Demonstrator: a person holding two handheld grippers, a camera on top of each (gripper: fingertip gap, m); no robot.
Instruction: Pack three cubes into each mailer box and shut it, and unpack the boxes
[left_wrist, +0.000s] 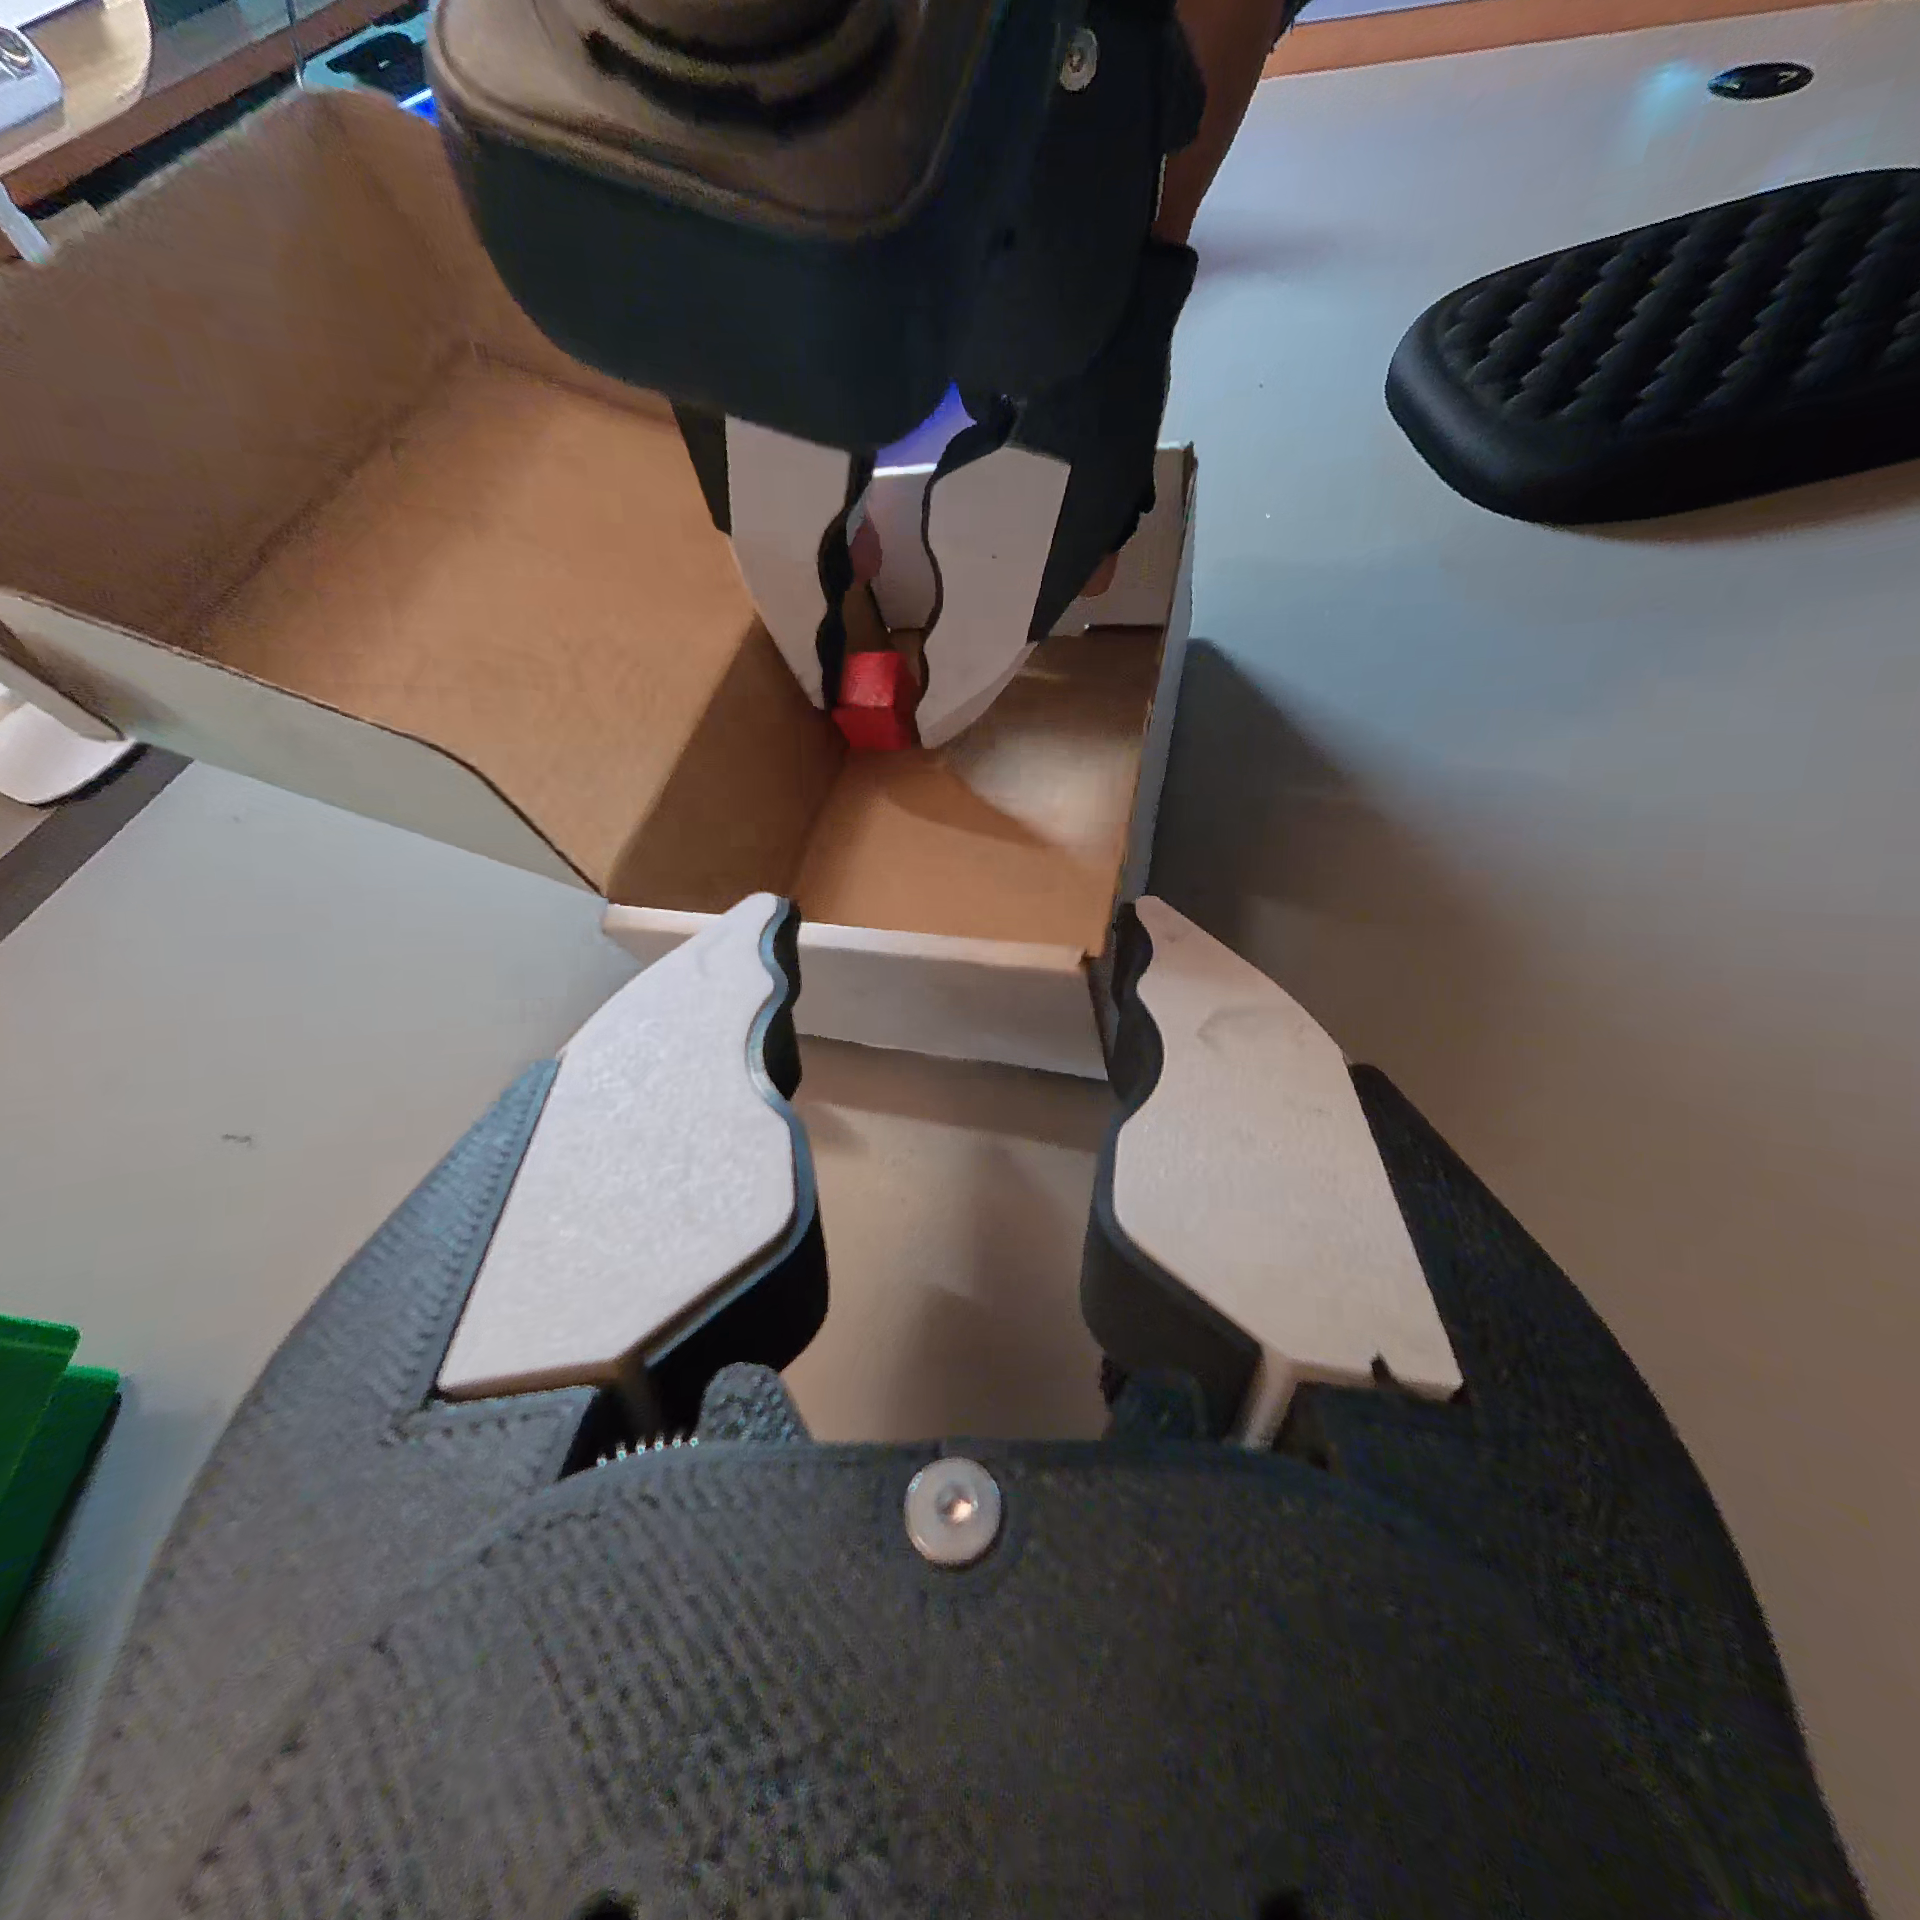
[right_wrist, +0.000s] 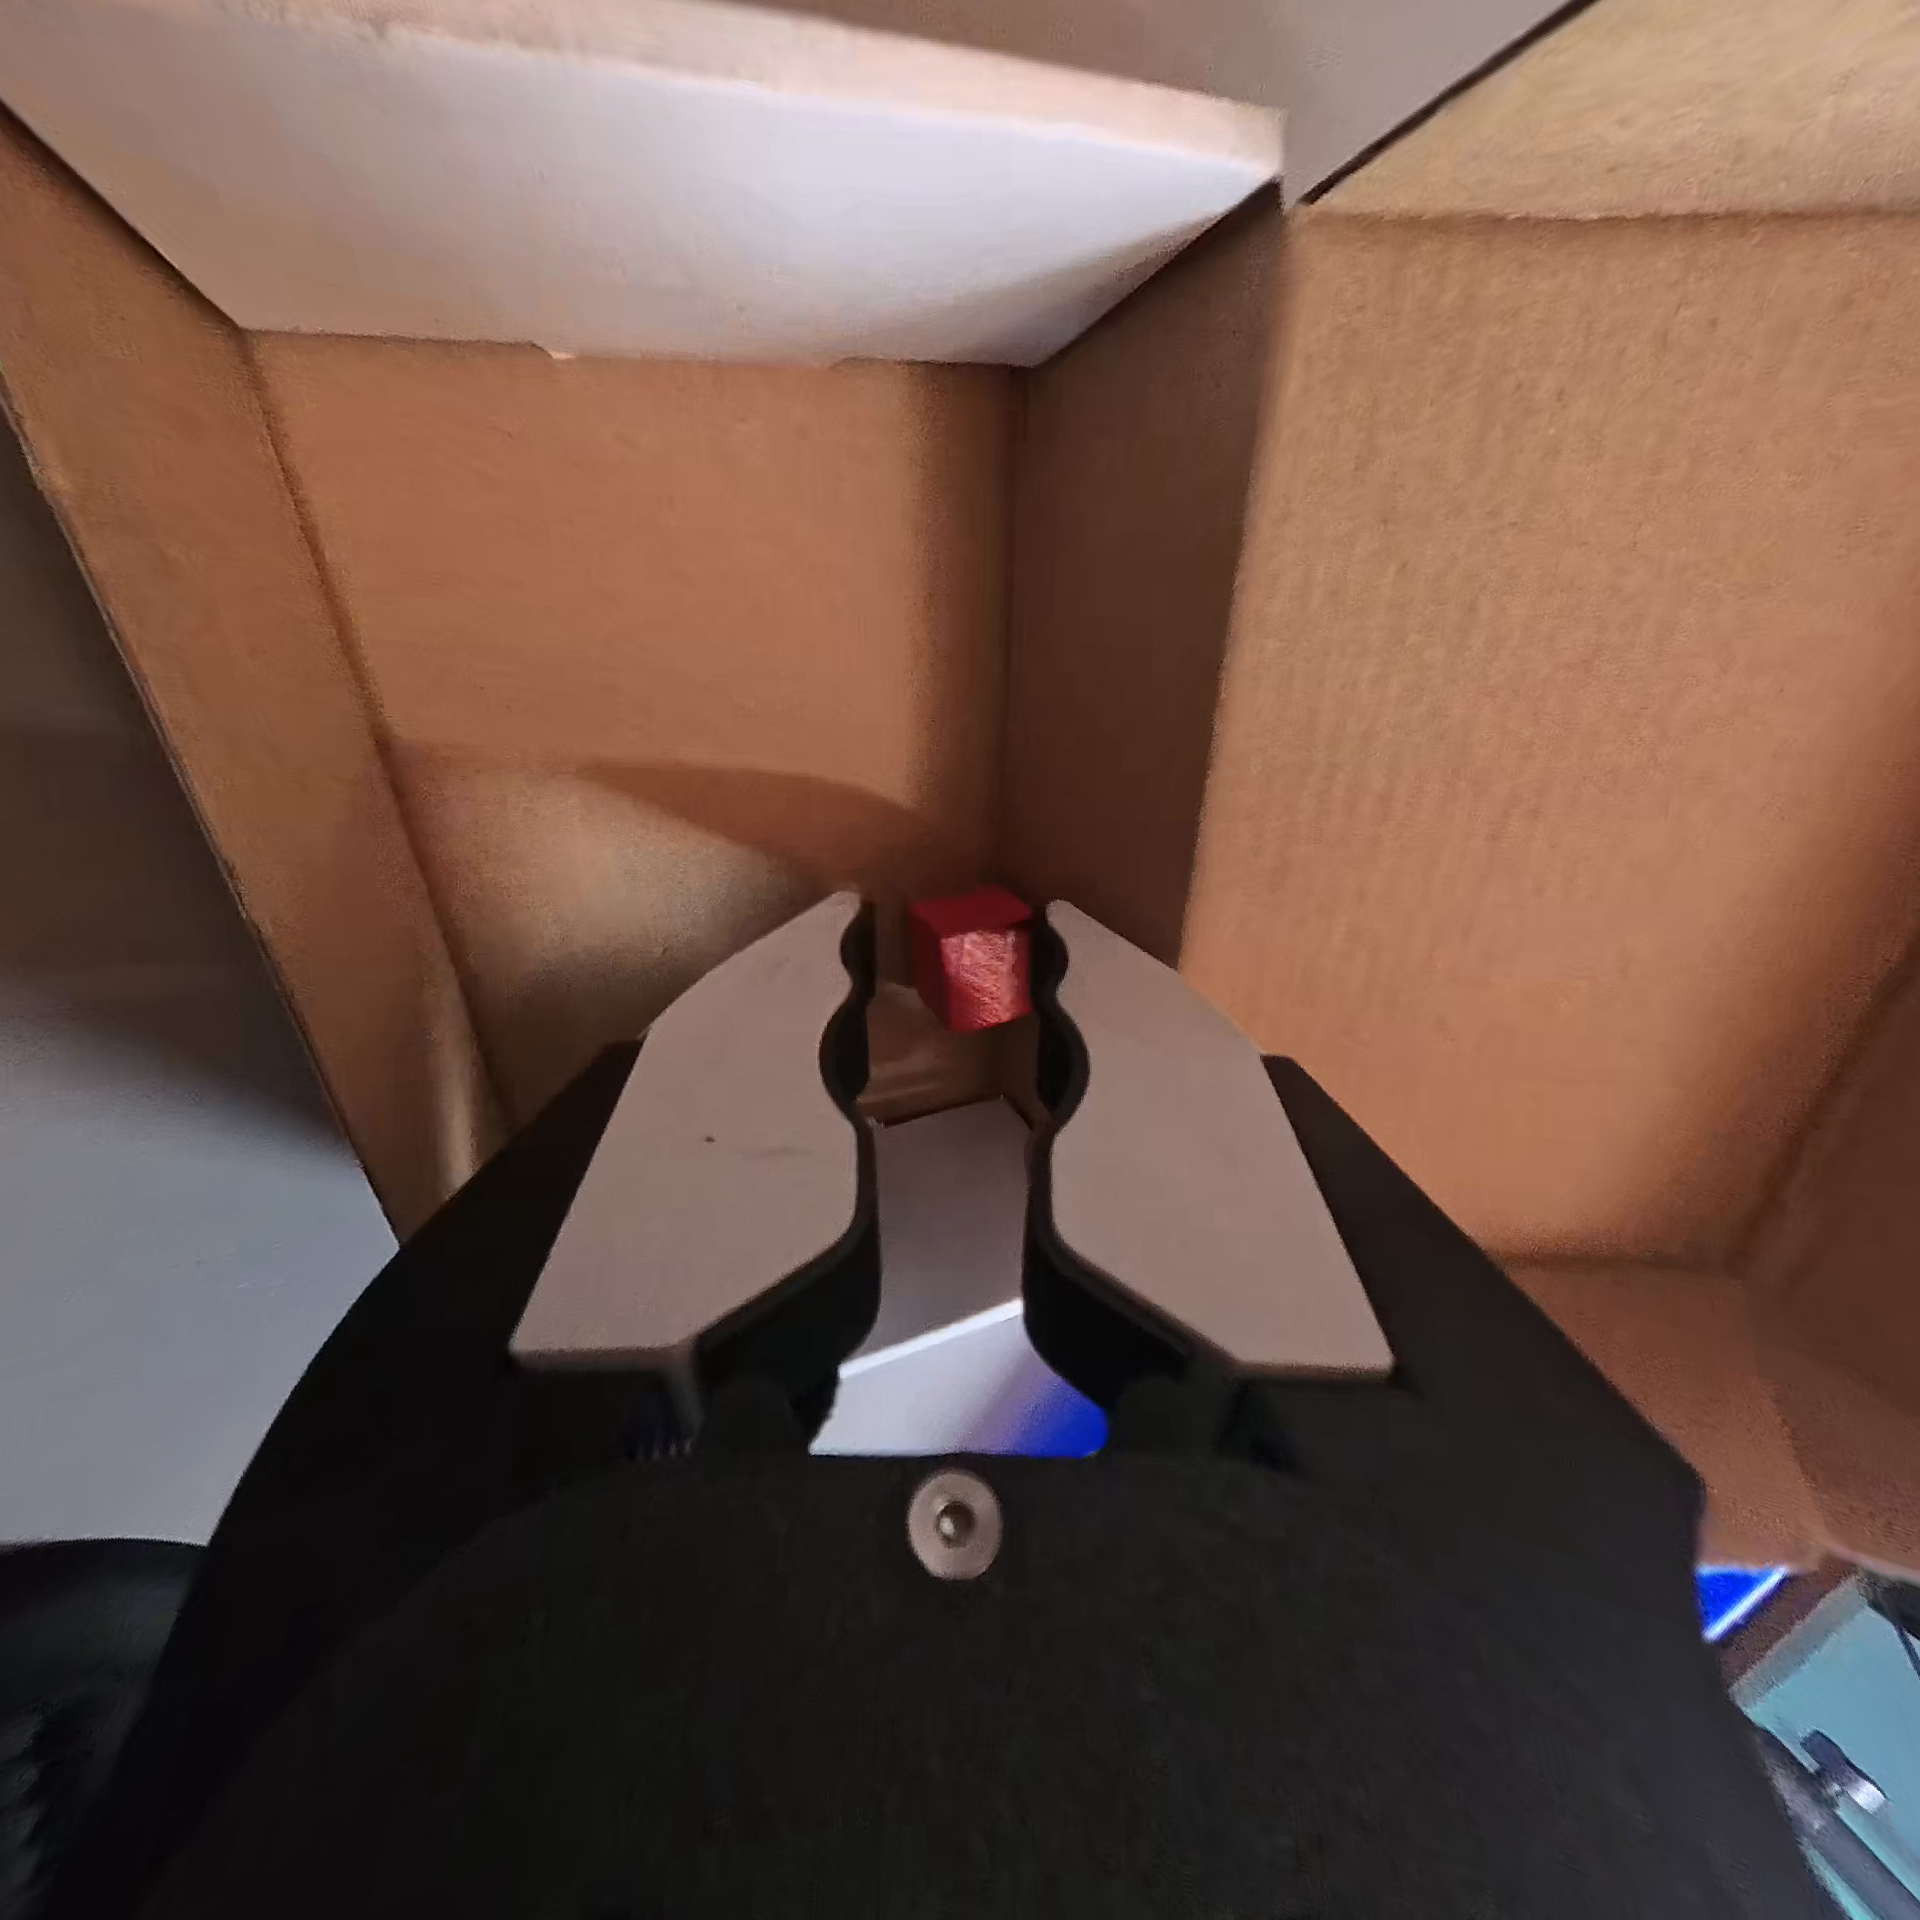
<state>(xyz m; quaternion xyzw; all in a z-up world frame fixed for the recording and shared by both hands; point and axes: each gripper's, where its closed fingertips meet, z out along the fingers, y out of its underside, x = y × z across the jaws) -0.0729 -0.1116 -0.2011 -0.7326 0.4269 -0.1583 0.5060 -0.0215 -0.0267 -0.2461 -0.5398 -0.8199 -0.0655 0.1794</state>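
An open mailer box (left_wrist: 935, 1003), white outside and brown inside, stands on the table with its lid (left_wrist: 312, 416) folded back to the left. A small red cube (left_wrist: 873, 701) lies in the box's far corner. My right gripper (left_wrist: 878, 732) reaches down into the box, its jaws narrowly apart around the cube. In the right wrist view the cube (right_wrist: 971, 971) touches the right finger, with a gap to the left finger, and my right gripper (right_wrist: 956, 904) is well inside the box (right_wrist: 1558, 727). My left gripper (left_wrist: 956, 914) is open and empty at the box's near wall.
A black textured pad (left_wrist: 1683, 343) lies on the white table (left_wrist: 1558, 935) at the right. A green flat piece (left_wrist: 42, 1455) sits at the lower left edge. A dark round opening (left_wrist: 1761, 78) is in the table at the far right. The grippers' ends are close to 11 cm from one another.
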